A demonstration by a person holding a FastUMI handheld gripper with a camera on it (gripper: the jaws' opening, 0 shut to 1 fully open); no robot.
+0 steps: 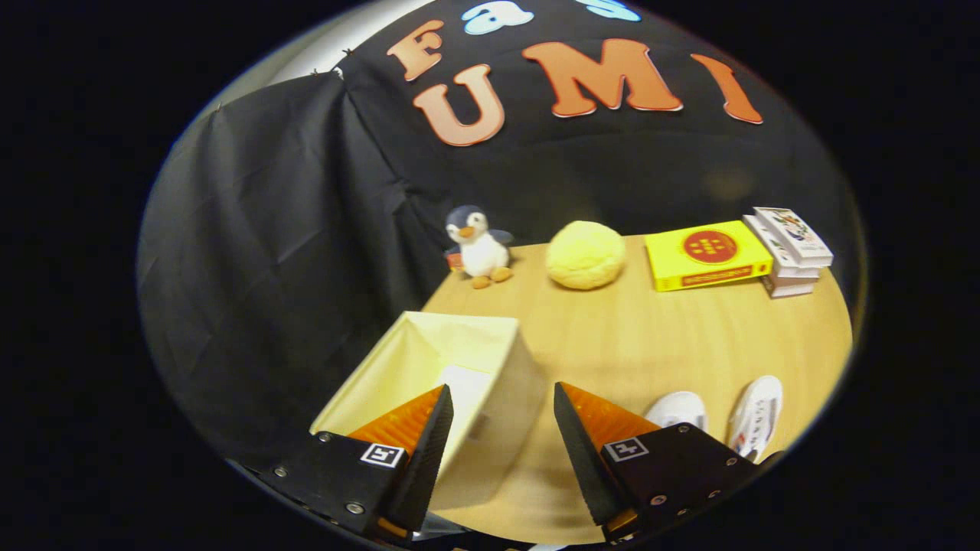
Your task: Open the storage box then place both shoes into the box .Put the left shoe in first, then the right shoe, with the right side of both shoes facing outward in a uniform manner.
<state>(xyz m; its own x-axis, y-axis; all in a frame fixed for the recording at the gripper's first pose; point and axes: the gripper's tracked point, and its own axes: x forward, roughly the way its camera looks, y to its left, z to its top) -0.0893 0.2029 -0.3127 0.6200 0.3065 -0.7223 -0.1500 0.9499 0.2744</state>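
Observation:
A cream fabric storage box (pixel 501 383) stands open-topped on the wooden table (pixel 658 337), near its left corner, with its inside visible. My gripper (pixel 501 402) hangs open above the box's right wall, one finger over the box's inside, the other over the table, nothing between them. Two white shoes lie on the table to the right of the fingers: one (pixel 677 409) is partly hidden behind the right finger, the other (pixel 756 417) lies further right.
Along the back of the table stand a plush penguin (pixel 478 246), a yellow plush ball (pixel 586 255), a yellow box (pixel 706 255) and a stack of books (pixel 790 251). Black cloth closes the booth on the left and behind.

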